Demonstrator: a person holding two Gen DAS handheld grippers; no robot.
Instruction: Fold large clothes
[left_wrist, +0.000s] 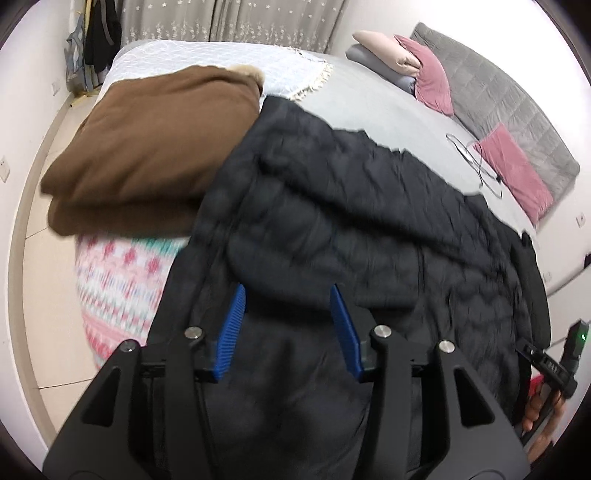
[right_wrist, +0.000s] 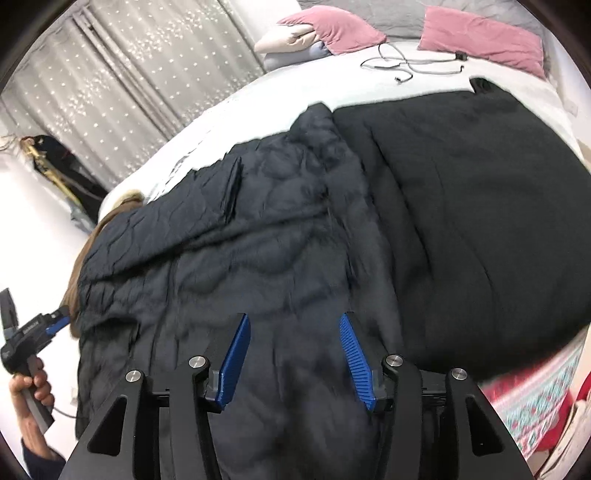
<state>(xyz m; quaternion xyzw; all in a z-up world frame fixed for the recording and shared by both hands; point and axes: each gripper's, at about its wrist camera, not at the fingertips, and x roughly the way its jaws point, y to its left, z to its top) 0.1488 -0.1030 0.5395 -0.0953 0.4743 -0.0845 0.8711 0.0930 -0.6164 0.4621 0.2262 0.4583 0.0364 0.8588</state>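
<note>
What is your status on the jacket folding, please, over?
Left gripper and right gripper both open, nothing gripped. Dark quilted jacket spread on bed, partly folded. Brown garment alongside, black one opposite.

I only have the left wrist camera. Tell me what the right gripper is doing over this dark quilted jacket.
Observer: The right gripper is open, with nothing pinched between its pads. It hangs over the quilted jacket.
Operator: Report what lies to the right of the jacket.
Observer: A smooth black garment, bundled thick, lies against the jacket's right side on the bed.
Operator: Now place my left gripper from that side.
Observer: The left gripper is at the jacket's left edge, beside the brown garment.
</note>
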